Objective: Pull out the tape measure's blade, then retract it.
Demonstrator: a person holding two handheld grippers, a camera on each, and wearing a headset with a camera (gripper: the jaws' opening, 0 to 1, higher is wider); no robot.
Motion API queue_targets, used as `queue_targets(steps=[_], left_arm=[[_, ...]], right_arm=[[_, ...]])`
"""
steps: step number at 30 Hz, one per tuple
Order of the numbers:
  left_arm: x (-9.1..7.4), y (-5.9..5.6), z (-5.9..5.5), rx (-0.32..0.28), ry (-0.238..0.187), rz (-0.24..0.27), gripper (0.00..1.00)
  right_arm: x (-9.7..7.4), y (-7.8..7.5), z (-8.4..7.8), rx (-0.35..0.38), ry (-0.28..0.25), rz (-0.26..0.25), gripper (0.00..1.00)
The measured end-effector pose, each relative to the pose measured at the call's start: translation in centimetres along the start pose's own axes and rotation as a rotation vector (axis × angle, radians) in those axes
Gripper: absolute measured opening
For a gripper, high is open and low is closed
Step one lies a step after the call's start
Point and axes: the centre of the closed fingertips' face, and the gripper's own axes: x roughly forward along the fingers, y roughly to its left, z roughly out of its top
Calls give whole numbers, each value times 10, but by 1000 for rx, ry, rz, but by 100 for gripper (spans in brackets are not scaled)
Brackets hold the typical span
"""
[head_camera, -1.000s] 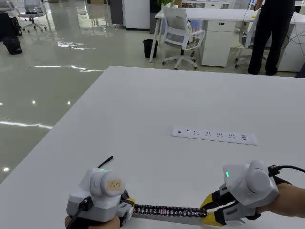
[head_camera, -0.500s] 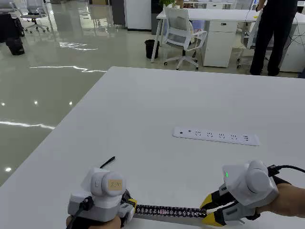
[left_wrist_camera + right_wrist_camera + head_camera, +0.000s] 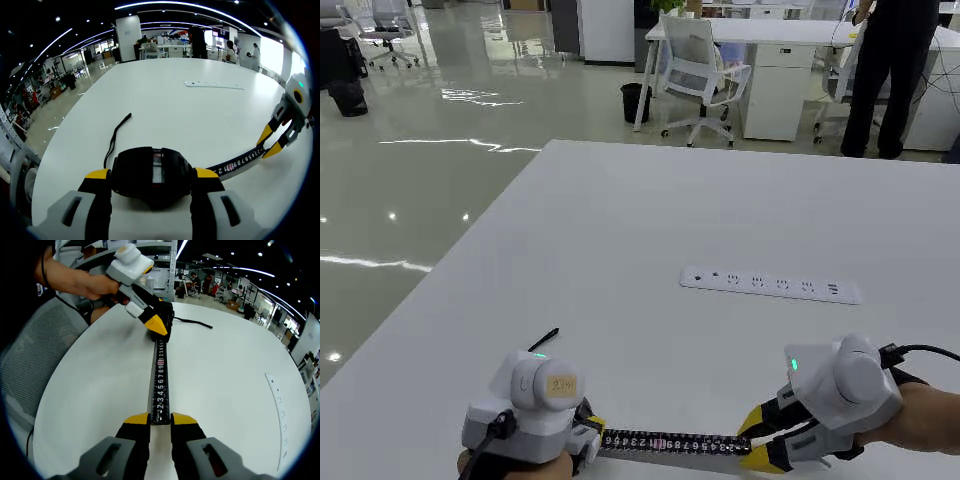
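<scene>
Clamps the black tape case [image 3: 150, 165] between the fingers of the left gripper [image 3: 151, 176] at the near edge of the white tabletop [image 3: 720, 210], and pinches the tip of the blade [image 3: 160, 382] in the fingers of the right gripper [image 3: 160, 419], with the blade stretched flat along the tabletop between the two. Finds a black strap [image 3: 542, 339] lying just beyond the case and a white power strip [image 3: 769, 284] well apart farther back, neither across the blade. Looks past the tabletop's far edge to a chair [image 3: 695, 70], a bin [image 3: 633, 100] and a standing person [image 3: 890, 60].
</scene>
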Motion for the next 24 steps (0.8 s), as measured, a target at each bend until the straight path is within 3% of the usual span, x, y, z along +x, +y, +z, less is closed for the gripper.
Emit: queue_targets(steps=[24], left_arm=[[0,0,0,-4,-6,-23,58]], right_arm=[[1,0,4,-12,5,2,15]])
